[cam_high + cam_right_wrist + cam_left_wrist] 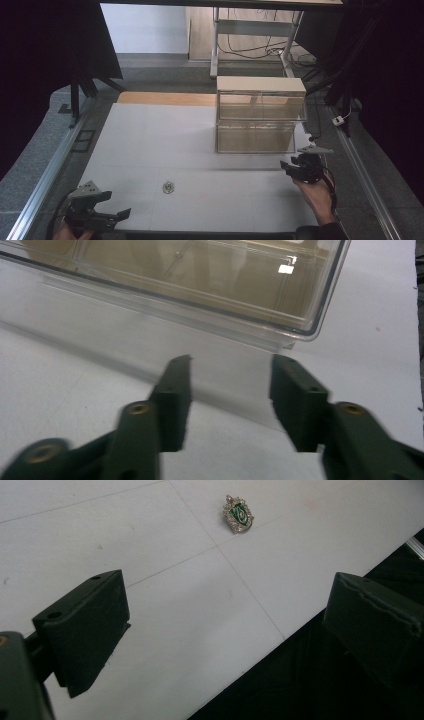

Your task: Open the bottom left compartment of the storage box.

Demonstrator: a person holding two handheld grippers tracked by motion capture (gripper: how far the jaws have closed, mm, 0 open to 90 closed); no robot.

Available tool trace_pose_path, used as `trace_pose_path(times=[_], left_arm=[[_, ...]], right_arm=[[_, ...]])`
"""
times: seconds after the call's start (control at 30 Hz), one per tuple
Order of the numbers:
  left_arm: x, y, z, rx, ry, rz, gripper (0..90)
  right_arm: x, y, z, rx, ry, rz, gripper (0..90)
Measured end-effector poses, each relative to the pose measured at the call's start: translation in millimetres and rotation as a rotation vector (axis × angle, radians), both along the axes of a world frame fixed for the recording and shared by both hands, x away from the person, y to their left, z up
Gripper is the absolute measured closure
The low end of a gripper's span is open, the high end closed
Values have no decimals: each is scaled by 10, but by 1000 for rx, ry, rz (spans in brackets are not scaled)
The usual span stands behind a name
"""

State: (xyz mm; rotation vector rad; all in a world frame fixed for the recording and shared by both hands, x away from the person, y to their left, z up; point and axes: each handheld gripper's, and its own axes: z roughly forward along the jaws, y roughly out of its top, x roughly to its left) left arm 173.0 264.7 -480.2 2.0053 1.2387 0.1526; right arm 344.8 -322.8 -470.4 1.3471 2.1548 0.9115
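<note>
- Advice for the reach: bring the right gripper (291,167) squarely onto the clear plastic two-tier drawer box (260,117), right of centre in the high view, before squeezing.
- Right jaws part-open, empty, just short of the box's lower front edge.
- Left gripper (116,206), lower left, spread wide, empty; small green jewelled badge (238,513) ahead, untouched.

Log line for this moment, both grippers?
left gripper: open, near badge, apart | right gripper: open, empty, facing clear box | badge: flat on table

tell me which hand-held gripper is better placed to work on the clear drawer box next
Right. The right hand-held gripper sits just off the clear drawer box, jaws apart and aimed at its lower front edge. The left hand-held gripper waits open at the near table edge, nearer the brooch.
</note>
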Motion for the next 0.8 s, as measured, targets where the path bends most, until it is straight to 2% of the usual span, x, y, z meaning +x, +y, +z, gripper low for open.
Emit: trace_pose_path(times=[0.3,0.43,0.63,0.8], left_arm=[[1,-2,-1,1,1,-4,48],[2,-4,-1,1,3,-5,50],[2,-3,-1,1,2,-6,51],[2,-3,-1,0,3,-6,51]], right_arm=[[147,-73,-32,-10,54,20,893],[212,-94,-51,-3,59,26,896],[274,-64,-84,-33,51,31,896],[271,-72,-61,-14,34,21,896]])
